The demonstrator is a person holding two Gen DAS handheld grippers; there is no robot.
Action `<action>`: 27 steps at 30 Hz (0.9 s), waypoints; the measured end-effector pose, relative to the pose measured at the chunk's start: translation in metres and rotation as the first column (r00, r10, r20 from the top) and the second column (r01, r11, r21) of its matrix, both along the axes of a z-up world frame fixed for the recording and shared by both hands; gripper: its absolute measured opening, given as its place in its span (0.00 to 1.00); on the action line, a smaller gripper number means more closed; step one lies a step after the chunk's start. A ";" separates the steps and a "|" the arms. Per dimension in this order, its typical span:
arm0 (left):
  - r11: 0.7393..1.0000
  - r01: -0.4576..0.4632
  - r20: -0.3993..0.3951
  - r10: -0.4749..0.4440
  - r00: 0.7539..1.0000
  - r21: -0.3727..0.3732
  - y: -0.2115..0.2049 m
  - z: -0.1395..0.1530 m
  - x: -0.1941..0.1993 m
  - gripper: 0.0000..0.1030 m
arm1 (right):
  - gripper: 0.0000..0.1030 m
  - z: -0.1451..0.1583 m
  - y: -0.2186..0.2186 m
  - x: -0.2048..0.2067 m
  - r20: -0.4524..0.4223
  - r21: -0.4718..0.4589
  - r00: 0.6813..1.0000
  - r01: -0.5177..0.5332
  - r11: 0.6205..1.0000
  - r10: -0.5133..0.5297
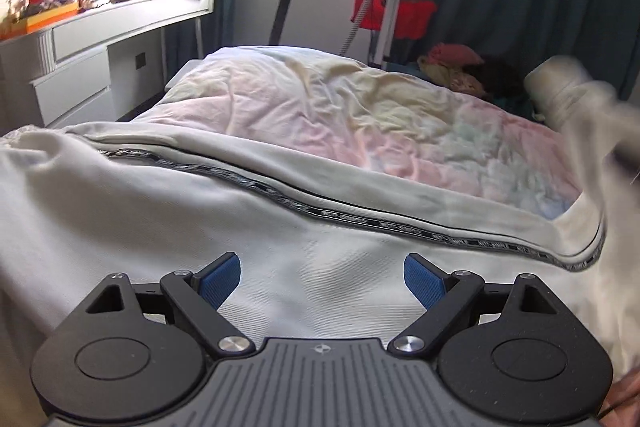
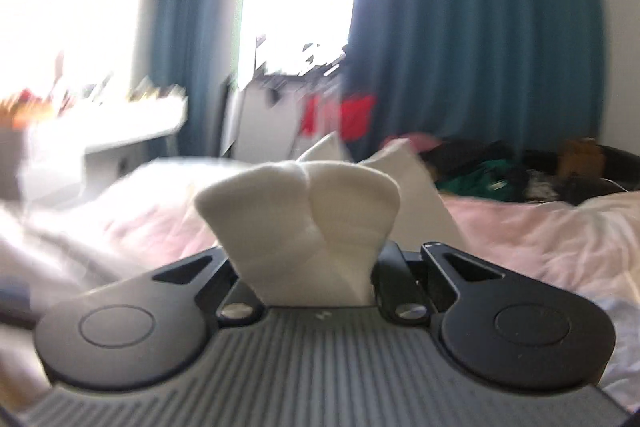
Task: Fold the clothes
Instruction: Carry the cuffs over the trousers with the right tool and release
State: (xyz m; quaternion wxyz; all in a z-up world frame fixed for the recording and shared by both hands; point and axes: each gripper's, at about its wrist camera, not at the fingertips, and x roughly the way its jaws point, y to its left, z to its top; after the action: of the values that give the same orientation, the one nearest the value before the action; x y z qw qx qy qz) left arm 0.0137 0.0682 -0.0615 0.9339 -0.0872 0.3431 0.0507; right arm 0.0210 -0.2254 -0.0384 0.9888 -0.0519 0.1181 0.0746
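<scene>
A white garment (image 1: 200, 219) with a black-and-white printed tape stripe (image 1: 360, 219) lies spread across the near part of the bed. My left gripper (image 1: 322, 277) hovers just above it, open and empty, its blue pads (image 1: 224, 277) wide apart. At the right edge of the left wrist view a blurred white part of the garment (image 1: 580, 99) is lifted in the air. My right gripper (image 2: 308, 259) is shut on a bunched fold of that white garment (image 2: 304, 215), which hides the fingertips. The right wrist view is motion-blurred.
The bed has a pale pink and yellow duvet (image 1: 360, 115). A white dresser (image 1: 100, 39) with bottles stands at the left. A pile of dark and coloured clothes (image 2: 500, 175) lies at the far right of the bed. A steamer stand with red fabric (image 1: 392, 11) stands before teal curtains.
</scene>
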 end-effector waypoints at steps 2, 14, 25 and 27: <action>0.999 -0.020 -0.006 0.020 1.000 -0.035 0.011 0.003 0.000 0.88 | 0.10 -0.027 0.030 -0.002 -0.083 -0.081 0.994 -0.072 0.994 0.065; 0.985 -0.071 0.045 0.079 0.996 -0.158 0.050 0.014 0.013 0.88 | 0.11 -0.045 0.113 -0.028 -0.174 -0.285 0.964 -0.246 0.927 0.202; 0.981 0.000 0.056 0.011 0.998 -0.194 0.047 0.007 0.015 0.88 | 0.79 -0.047 0.115 -0.012 -0.442 0.039 0.802 -0.430 0.902 0.402; 0.981 0.003 0.054 0.007 0.999 -0.192 0.045 0.007 0.014 0.88 | 0.80 -0.038 0.102 -0.017 -0.482 0.183 0.711 -0.490 0.852 0.512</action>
State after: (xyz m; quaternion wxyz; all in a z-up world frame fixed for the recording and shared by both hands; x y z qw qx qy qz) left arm 0.0275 0.1132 -0.0545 0.9301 -0.1785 0.3207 0.0161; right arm 0.0035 -0.1237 -0.0763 0.8636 -0.0395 0.3576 0.3531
